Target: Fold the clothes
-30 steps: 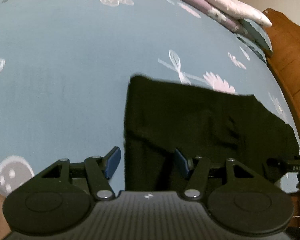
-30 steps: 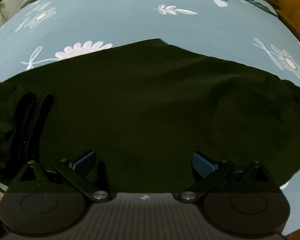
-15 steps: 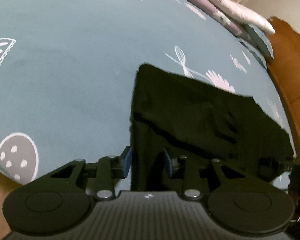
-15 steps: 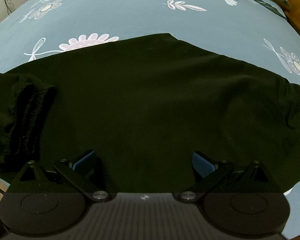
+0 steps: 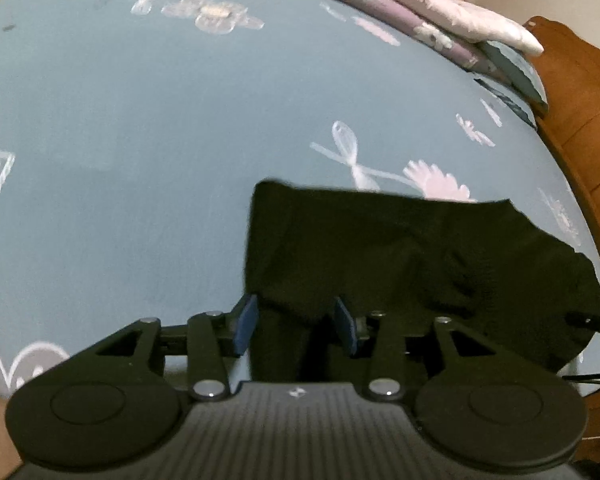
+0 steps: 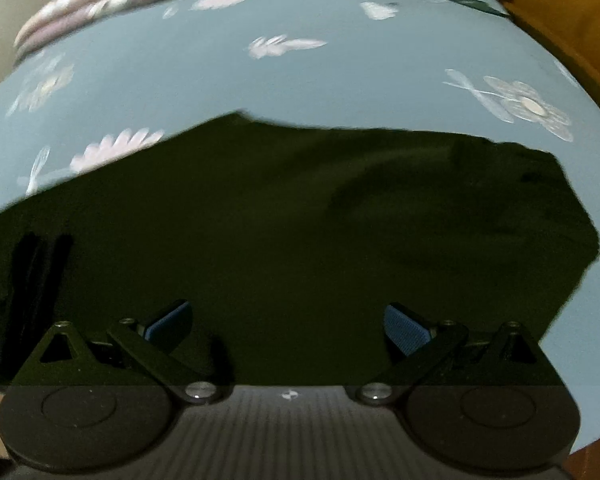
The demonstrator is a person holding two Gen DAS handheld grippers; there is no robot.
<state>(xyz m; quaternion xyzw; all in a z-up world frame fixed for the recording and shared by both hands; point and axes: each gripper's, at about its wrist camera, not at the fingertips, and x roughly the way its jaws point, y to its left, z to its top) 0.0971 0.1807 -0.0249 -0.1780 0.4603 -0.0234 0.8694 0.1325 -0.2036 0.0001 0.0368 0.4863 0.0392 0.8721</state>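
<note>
We see the black garment (image 6: 300, 216) spread flat on the blue flowered bed sheet (image 5: 120, 140). Our left hand-held gripper (image 5: 296, 326) is opening, the garment's edge between its pads but not pinched. Our right hand-held gripper (image 6: 288, 324) hangs wide apart over the cloth, grasping nothing

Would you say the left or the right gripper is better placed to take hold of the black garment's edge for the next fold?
Left, I think. The left gripper straddles a fold at the black garment's corner, its jaws opening just now. The right gripper is wide open above the flat middle of the cloth, with no edge between its pads.
</note>
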